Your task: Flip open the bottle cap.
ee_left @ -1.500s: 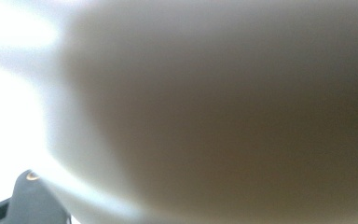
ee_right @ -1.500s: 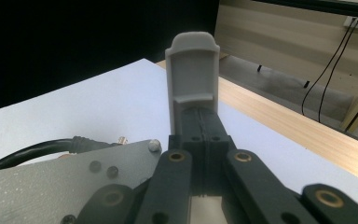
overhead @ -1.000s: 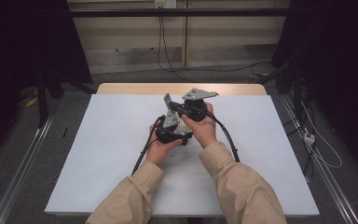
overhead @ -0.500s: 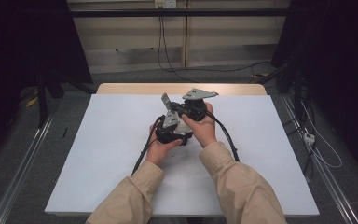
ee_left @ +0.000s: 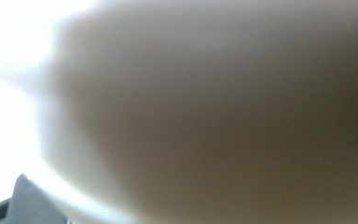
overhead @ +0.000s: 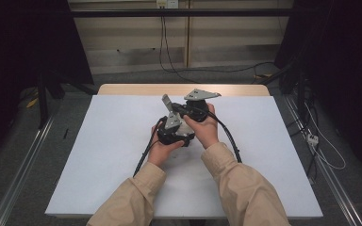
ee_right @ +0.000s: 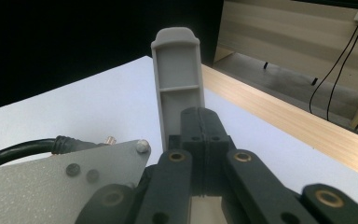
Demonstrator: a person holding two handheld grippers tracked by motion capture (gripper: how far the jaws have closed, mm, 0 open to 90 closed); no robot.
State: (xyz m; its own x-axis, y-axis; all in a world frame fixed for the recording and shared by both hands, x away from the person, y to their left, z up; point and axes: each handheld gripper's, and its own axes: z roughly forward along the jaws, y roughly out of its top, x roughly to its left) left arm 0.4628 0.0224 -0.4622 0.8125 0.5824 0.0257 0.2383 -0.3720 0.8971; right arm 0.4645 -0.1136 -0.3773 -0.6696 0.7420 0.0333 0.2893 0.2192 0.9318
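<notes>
White table [overhead: 99, 155] with both grippers held together at its middle, dark room behind.
Left gripper [overhead: 173, 132] and right gripper [overhead: 191, 109] touched each other, each held in one hand; the right sat slightly farther and to the right. Both had their jaws fully closed with nothing between them. Cables [overhead: 143, 157] trailed toward the near edge.

Two grippers: left gripper [overhead: 169, 126], right gripper [overhead: 191, 109]. Two hands: left hand [overhead: 162, 147], right hand [overhead: 205, 129]. Two tan sleeves [overhead: 127, 200]. One white table [overhead: 99, 141]. Two black cables [overhead: 141, 157] trailing from grippers. One grey upright tab [ee_right: 177, 88].
</notes>
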